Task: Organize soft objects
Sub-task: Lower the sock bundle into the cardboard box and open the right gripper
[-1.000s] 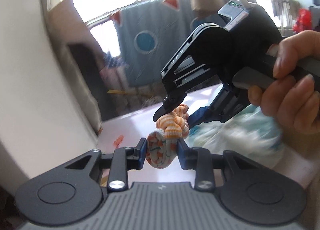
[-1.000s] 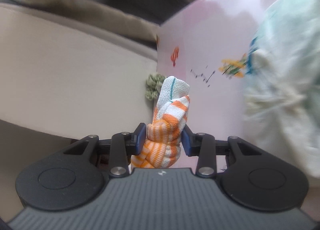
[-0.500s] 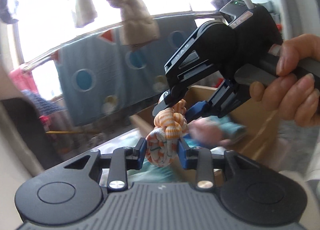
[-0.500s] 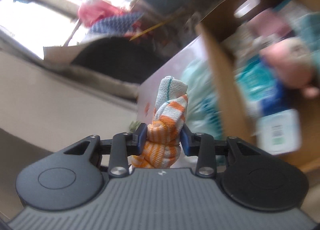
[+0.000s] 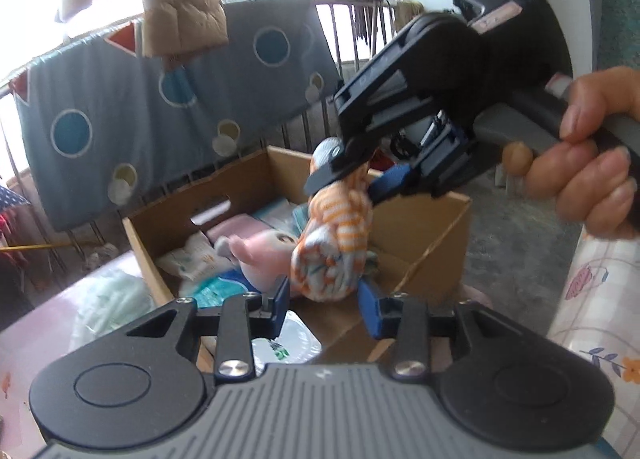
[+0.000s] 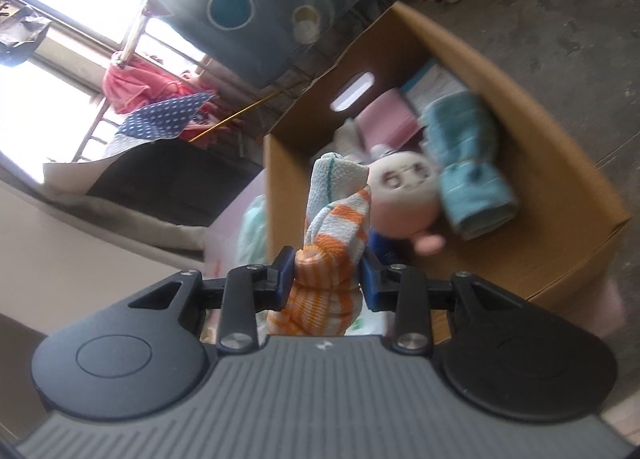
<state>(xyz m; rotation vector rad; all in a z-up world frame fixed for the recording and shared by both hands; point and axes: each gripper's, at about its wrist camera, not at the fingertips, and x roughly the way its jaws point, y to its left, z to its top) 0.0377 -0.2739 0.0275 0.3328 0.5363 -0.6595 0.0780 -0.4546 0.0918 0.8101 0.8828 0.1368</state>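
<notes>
Both grippers hold one knotted orange-and-white striped cloth [image 5: 336, 247] above an open cardboard box [image 5: 424, 215]. My left gripper [image 5: 323, 301] is shut on its lower end. My right gripper [image 6: 327, 279] is shut on the cloth [image 6: 334, 243]; in the left wrist view it [image 5: 360, 175] grips the upper end from the right. The box [image 6: 560, 163] holds a pink plush toy [image 6: 404, 195], a rolled teal towel [image 6: 468, 167] and pink folded cloth [image 6: 384, 119].
A pale green bundle [image 5: 116, 299] lies on the pink surface left of the box. A blue quilt with circles [image 5: 160, 95] hangs on a railing behind. A floral cloth edge [image 5: 600, 299] is at the right. Grey floor lies beyond the box.
Both grippers swung with the cloth from over the pink surface to above the open box. The grip on the cloth is unchanged.
</notes>
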